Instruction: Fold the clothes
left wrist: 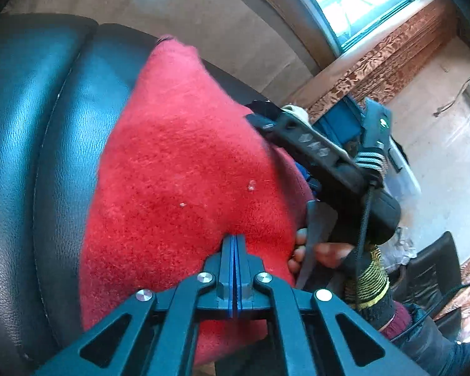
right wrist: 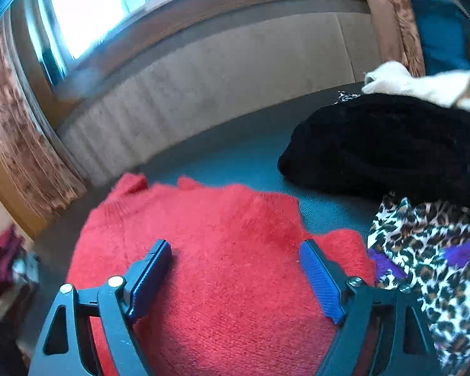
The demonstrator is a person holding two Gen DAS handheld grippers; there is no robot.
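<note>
Left hand-held gripper point(left wrist: 234, 244): jaws fully together at the near edge of the fuzzy red knitted sweater point(left wrist: 185, 163); whether a thin fold of knit is pinched between them cannot be told, the view being too close. The sweater lies ahead of it on the dark leather surface point(left wrist: 47, 125).

Right hand-held gripper point(right wrist: 235, 269): jaws wide apart, hovering above the same sweater, holding nothing. To its right wait a black knit garment point(right wrist: 376, 147), a leopard-print cloth point(right wrist: 429, 244) and a cream garment point(right wrist: 407, 84), all unfolded.

Judgement: the red sweater is partway folded; most of the pile remains.
</note>
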